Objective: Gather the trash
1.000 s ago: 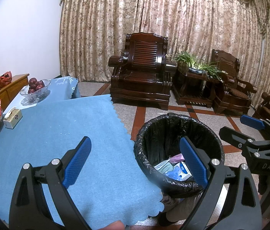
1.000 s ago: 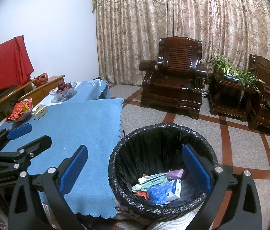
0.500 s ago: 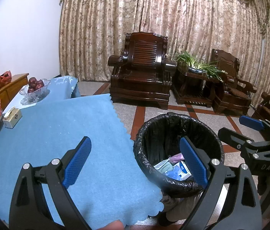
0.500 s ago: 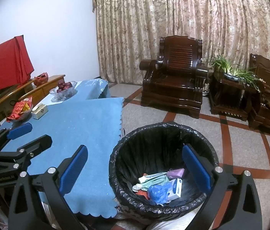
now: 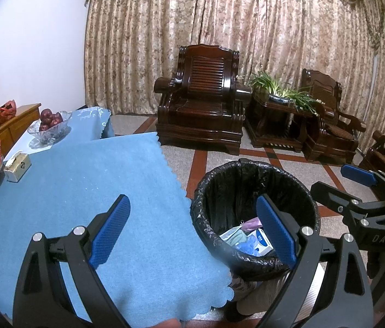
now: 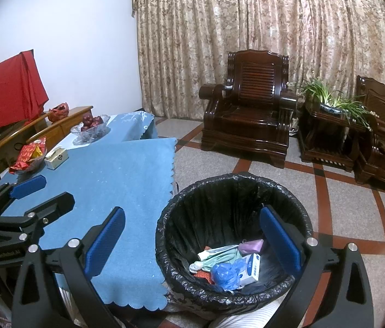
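1. In the bottom of the black-lined bin (image 6: 233, 235) lies the trash (image 6: 228, 262) – a white and blue carton, a crumpled blue bag, a pale wrapper and a small purple piece, all heaped together. The bin stands on the floor just beside the table's near corner.
2. Above the bin hangs the right gripper (image 6: 192, 243), its blue pads spread wide with nothing between them; one pad shows over the bin, the other over the cloth.
3. The left gripper (image 5: 192, 232) is likewise spread and carries nothing, poised over the table (image 5: 88, 191) edge and the bin rim.
4. On the blue cloth near the grippers no loose scrap can be seen. At the far end sit a tissue box (image 6: 56, 158), a dish of red packets (image 6: 28, 158) and a bowl of fruit (image 6: 91, 127).
5. My judgement – the dropping-in step looks done, both grippers being free. The next move calls for searching the far end for anything left; whether the packets count as trash I cannot tell.
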`<state>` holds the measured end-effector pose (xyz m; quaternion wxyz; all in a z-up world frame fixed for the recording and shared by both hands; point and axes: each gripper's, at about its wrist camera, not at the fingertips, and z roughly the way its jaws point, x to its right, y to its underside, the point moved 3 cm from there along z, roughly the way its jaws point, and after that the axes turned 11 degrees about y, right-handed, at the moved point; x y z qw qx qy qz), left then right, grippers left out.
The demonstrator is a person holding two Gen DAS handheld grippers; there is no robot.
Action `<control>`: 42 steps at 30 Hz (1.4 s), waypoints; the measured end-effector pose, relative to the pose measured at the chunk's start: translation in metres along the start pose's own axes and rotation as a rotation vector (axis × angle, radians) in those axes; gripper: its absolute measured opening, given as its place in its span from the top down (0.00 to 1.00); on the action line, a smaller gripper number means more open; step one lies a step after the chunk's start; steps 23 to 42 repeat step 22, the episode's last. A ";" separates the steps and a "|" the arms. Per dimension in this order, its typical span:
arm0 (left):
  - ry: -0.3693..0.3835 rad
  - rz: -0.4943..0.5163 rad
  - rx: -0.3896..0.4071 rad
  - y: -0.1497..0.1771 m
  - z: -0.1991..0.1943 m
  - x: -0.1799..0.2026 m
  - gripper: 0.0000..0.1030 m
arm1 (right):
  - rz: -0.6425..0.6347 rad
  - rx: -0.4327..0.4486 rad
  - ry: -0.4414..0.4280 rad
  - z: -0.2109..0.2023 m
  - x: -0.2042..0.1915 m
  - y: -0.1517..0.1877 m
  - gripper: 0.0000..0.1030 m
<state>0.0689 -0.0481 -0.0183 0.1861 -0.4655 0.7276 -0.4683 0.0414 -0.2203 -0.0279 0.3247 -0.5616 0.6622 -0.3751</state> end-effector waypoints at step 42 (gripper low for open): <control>0.003 -0.006 -0.015 0.016 0.001 -0.001 0.12 | -0.001 -0.005 -0.002 0.000 0.000 0.001 0.06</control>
